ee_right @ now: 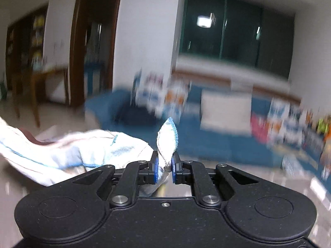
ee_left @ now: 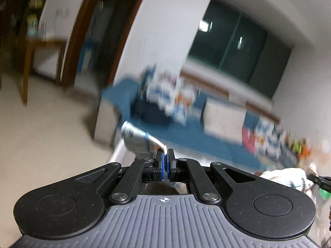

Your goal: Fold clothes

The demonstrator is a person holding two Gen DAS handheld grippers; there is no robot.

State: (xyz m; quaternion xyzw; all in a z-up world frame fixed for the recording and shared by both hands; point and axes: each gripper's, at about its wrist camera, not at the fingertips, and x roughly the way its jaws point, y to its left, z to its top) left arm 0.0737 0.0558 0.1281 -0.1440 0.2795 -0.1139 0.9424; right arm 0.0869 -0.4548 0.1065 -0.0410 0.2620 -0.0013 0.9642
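Between the two grippers, held up in the air with a blurred living room behind, hangs a white cloth (ee_right: 68,150) with blue stitched edging. The right gripper (ee_right: 164,168) is clenched on one corner of it: the fabric is pinched between the blue pads (ee_right: 156,170), a small tip pokes up above the jaws, and the rest of the cloth trails off to the left of that view. The left gripper (ee_left: 165,166) is also closed tight, its pads pressed almost together on a thin edge of the same cloth, with a bunched fold (ee_left: 140,142) sticking out up and to the left of the fingertips. At the lower right edge of the left view, more pale fabric shows, but it is too smeared to say how it hangs.

The step in hand looks like the lift and spread: both corners are taken, and the cloth is raised clear of any surface before a fold is made. No table or bed surface under the cloth can be made out in either view; a blue sofa (ee_right: 217,144) with printed cushions sits well behind.

The next move probably calls for drawing the two grippers apart to pull the top edge taut, then lowering the cloth flat onto a surface, keeping both grips firm so neither corner slips.
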